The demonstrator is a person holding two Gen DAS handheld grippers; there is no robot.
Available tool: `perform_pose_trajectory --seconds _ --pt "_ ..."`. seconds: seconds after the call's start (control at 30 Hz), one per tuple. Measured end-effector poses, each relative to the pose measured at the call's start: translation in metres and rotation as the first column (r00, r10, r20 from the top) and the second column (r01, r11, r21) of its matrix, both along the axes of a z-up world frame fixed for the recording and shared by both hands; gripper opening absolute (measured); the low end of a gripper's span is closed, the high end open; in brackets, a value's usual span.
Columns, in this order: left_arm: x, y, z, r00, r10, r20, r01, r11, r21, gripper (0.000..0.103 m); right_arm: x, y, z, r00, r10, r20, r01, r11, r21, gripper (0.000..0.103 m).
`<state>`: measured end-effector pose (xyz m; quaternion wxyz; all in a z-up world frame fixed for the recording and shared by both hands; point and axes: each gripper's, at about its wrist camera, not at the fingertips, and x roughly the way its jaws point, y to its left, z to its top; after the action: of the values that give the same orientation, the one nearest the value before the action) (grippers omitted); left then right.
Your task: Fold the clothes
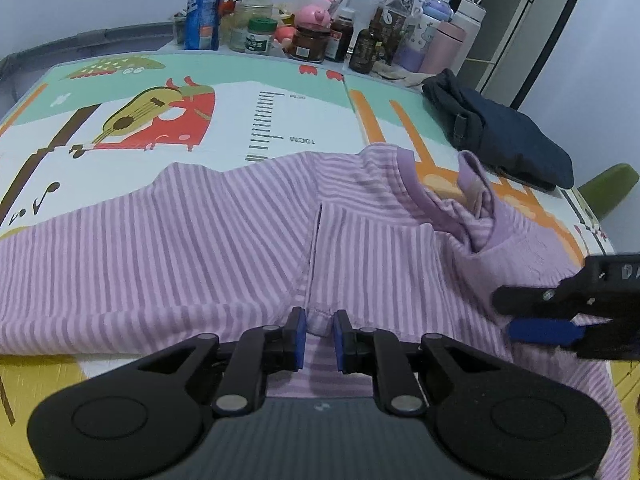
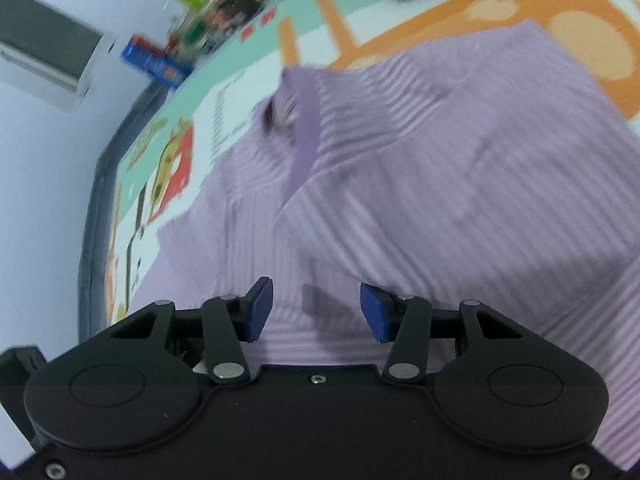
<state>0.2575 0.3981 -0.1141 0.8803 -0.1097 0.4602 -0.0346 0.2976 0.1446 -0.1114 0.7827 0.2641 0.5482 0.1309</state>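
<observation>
A: Carrier? Table with a cartoon-printed foam mat (image 1: 248,120), guitar and ruler graphics, grey raised rim along the far edge.

B: Task item: lilac-and-white striped knit top (image 1: 168,240), spread across the near half of the table, hem side toward the left edge, solid purple neckband (image 1: 412,176) toward the right edge. One flap already lies doubled over the body, straight seam edge running toward the near edge, so probably mid-fold; can't say which fold.

A: Other cloth?

B: Dark navy bundled garment (image 1: 504,132) at the far right corner, apart from the top. Possibly parked there to keep the middle free.

A: Room to move?

B: Bare mat between top and far edge. The jars, bottles and blue can cluster (image 1: 304,20) hugs the far edge, well clear.

A: Tongs?

B: Left tongs (image 1: 319,336) narrow, at the near edge, straddling the seam end; cloth between the pads, contact looks likely but not certain. Right tongs (image 2: 316,312) wide, over striped cloth, gripping nothing; right view is blurred.
</observation>
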Motion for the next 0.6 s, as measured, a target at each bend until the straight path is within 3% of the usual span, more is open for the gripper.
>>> perform_pose_trajectory --seconds 0.2,0.43,0.53,0.6 --pt "0.001 0.0 0.003 1.0 -0.001 0.022 0.001 1.0 -0.001 0.017 -0.001 -0.012 0.006 1.0 -0.007 0.024 0.007 1.0 -0.002 0.045" --pt "0.011 -0.004 0.002 1.0 0.0 0.004 0.0 1.0 -0.014 0.034 -0.006 -0.006 0.005 1.0 0.012 0.027 -0.012 1.0 0.003 0.045" --pt "0.012 -0.005 0.001 1.0 0.004 0.008 -0.004 1.0 -0.006 0.029 -0.007 -0.007 0.005 1.0 0.01 0.025 -0.01 1.0 0.012 0.045" --pt "0.013 -0.005 0.0 1.0 0.006 0.01 -0.006 1.0 -0.001 0.018 -0.008 -0.009 0.005 1.0 0.008 0.025 -0.008 1.0 0.017 0.045"
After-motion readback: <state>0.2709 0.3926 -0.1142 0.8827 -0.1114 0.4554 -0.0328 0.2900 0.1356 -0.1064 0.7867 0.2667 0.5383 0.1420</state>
